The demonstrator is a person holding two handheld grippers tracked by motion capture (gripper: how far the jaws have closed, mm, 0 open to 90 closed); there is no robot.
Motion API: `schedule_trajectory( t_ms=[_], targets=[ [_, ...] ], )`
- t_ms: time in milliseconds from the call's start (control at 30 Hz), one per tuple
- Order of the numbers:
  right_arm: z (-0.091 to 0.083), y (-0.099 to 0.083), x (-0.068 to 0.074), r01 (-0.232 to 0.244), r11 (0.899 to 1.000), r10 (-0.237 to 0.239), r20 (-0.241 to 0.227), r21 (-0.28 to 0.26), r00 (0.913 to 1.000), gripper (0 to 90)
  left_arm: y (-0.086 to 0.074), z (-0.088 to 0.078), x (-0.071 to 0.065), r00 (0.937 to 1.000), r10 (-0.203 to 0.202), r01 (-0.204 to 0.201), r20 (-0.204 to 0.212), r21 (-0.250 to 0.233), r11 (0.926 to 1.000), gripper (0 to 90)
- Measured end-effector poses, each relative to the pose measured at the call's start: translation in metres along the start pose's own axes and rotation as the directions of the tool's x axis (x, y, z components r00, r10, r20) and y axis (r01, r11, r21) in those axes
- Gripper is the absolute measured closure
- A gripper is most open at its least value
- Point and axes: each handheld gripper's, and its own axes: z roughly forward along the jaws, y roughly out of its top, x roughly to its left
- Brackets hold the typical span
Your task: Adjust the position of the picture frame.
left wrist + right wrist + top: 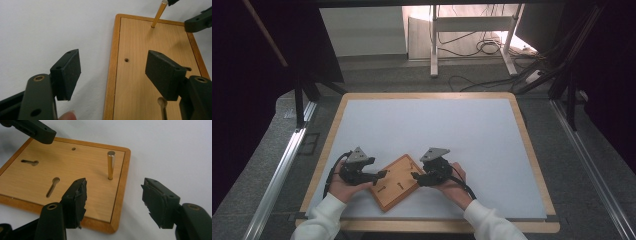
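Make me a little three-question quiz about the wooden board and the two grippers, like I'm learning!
1. True or false: the brass peg stands upright in the wooden board.
2. What is between the jaws of the right hand-held gripper? A) the peg B) a corner edge of the board C) a cup
3. Fill in: the left hand-held gripper has its jaws ____, one on each side of the board's edge.

Key: 1 true; 2 B; 3 open.
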Motion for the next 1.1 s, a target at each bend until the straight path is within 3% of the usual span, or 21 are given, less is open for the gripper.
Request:
schedule_trajectory(
  t_ms=[367, 467, 633, 667, 833, 900, 1100],
  targets=[
    [0.019, 0.013, -0.001, -0.005, 1.000, 0.005, -0.028, -0.004, 0.9996, 52.9, 0.000, -0.001, 0.001, 1.0000, 0.000, 0.000, 0.001, -0.003, 1.0000, 28.5],
    [0.027, 0.015, 0.001, -0.008, 1.000, 0.008, -0.016, 0.010, 0.9998, 66.0, 0.000, -0.001, 0.001, 1.0000, -0.001, 0.001, 0.000, -0.003, 1.0000, 28.5],
    [0.032, 0.013, 0.002, -0.019, 1.000, 0.019, -0.005, 0.004, 0.9998, 76.6, 0.000, -0.002, 0.001, 1.0000, 0.000, 0.000, 0.000, -0.004, 1.0000, 28.5],
    [0.032, 0.012, 0.003, -0.026, 1.000, 0.026, 0.000, -0.006, 0.9997, 82.9, 0.000, -0.001, 0.002, 1.0000, 0.001, -0.001, -0.001, -0.003, 1.0000, 28.5],
    [0.033, 0.011, 0.003, -0.034, 0.999, 0.034, 0.002, -0.026, 0.9994, 84.3, 0.000, -0.002, 0.002, 1.0000, -0.003, 0.003, -0.002, -0.009, 1.0000, 28.5],
    [0.033, 0.009, 0.000, -0.059, 0.997, 0.058, -0.026, -0.042, 0.9980, 84.5, 0.000, -0.002, 0.002, 1.0000, -0.003, 0.003, -0.003, -0.010, 0.9999, 28.5],
    [0.032, 0.009, -0.004, -0.060, 0.997, 0.058, -0.054, -0.050, 0.9969, 84.6, 0.000, -0.003, 0.002, 1.0000, -0.004, 0.004, -0.005, -0.014, 0.9999, 28.5]
  ],
)
